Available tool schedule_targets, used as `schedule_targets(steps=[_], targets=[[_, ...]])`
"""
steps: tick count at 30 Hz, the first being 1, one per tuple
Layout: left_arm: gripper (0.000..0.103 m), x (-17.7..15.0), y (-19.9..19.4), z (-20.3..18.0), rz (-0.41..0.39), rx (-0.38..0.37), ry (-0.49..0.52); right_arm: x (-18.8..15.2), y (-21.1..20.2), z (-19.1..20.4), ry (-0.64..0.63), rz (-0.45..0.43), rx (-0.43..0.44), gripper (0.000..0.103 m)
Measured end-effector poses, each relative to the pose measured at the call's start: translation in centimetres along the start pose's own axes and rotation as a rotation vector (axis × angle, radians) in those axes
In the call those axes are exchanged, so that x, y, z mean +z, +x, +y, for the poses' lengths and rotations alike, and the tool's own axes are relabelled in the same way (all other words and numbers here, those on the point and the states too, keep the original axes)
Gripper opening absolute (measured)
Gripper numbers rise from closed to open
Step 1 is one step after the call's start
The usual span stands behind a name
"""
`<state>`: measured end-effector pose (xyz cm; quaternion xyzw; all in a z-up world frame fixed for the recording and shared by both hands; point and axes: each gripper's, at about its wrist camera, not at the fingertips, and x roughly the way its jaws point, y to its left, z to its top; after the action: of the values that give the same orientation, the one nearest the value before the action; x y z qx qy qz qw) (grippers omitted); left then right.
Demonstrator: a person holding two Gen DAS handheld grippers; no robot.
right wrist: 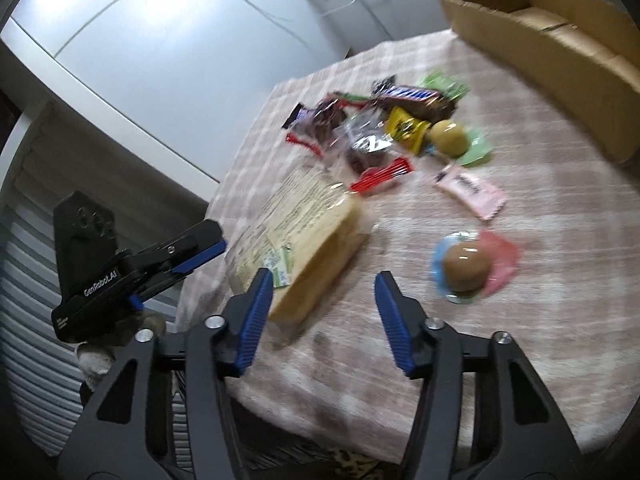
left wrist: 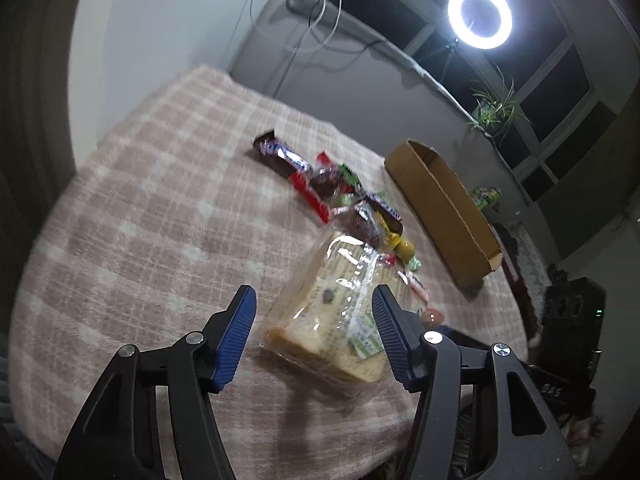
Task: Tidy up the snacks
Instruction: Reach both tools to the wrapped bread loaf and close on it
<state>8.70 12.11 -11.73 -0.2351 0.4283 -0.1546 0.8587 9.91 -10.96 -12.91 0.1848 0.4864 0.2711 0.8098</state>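
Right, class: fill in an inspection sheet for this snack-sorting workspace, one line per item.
Surface: checked cloth covers the table.
Job's things: bagged bread nearest; snack pile behind it; wrapped bun apart; cardboard box holds no snacks that can be seen.
Clutter: nothing seen.
Grippers: left gripper and right gripper both open, holding nothing.
Cables: white cables on the wall.
Surroundings: ring light, plant.

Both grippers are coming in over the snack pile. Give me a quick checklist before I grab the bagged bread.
1. Left gripper jaws apart, nothing pinched: ok.
2. Bagged bread lined up between the left jaws: ok; contact cannot tell.
3. Right gripper empty, jaws apart: ok.
4. Cardboard box open and unobstructed: ok.
5. Bread clear of other snacks: not ok, the red wrapper lies against its far end.
6. Sharp view: not ok, blurred.
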Motion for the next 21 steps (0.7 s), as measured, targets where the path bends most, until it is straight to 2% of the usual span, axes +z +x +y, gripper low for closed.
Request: schedule_targets(steps=[3,6,11,14,21], targets=[[0.058,0.6,0.9,1.2,0.048,-0.049,-0.038,0.2,0.6,0.4,0.013,0.019,0.004,0.047],[0.058,1.3,1.9,1.8,0.076,-0.089,-0.035,0.2,1.6,0.7,0.035,0.037,0.023,0.042],[0.054,1.4,3.1,2.3,0.138,-0.143,-0.029,0.8,2.3,1.1,0.046,0.053,0.013,0.042],[0.051,1.2,3.5,2.2,0.169,-0.150,-0.014,1.0,2.4,0.8,0.054,0.058,0.019,0.042],[0.049,0.3,3.4,1.1,0.170,-0.123,0.021,0.9,2.4,-1.1,0.067,0.057,0.060,0.042]])
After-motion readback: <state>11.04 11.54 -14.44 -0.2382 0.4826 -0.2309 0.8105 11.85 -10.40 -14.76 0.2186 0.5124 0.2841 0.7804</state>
